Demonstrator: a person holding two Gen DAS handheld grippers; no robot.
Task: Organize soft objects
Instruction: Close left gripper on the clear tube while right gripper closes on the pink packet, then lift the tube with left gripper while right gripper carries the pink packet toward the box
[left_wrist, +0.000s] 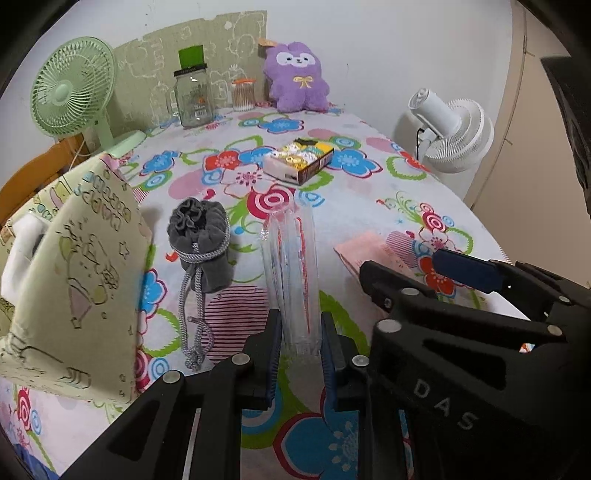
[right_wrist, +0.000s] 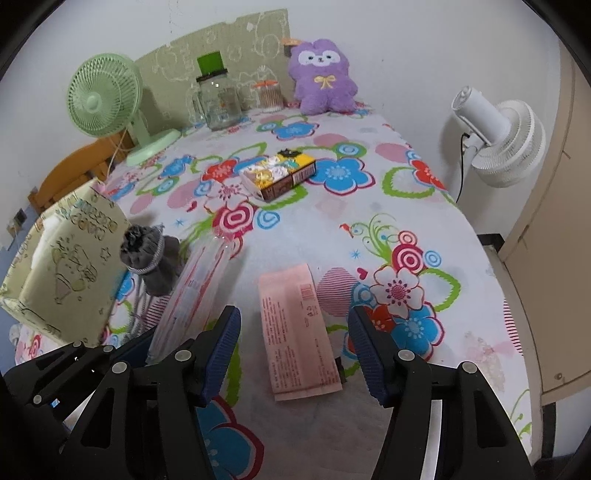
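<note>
Setting: a table under a flowered cloth (right_wrist: 369, 229), seen from the cameras on my two grippers.
Left gripper (left_wrist: 298, 354): my jaws are clamped on the near end of a clear plastic sleeve (left_wrist: 290, 266), which sticks out ahead of me, its far end raised off the cloth.
Sleeve handling: I judge it light, thin, slippery and easily crushed, so a gentle pinch near the end suits it.
Right gripper (right_wrist: 293, 345): my jaws stand apart, holding nothing, hovering on either side of a pink paper packet (right_wrist: 295, 332) lying flat.
Packet handling: probably light and floppy; I would take it by a long edge.
Grey drawstring pouch (left_wrist: 199, 247): soft, upright just beside the sleeve; its cord is graspable.
Patterned box (left_wrist: 74, 280): open, at my left.
</note>
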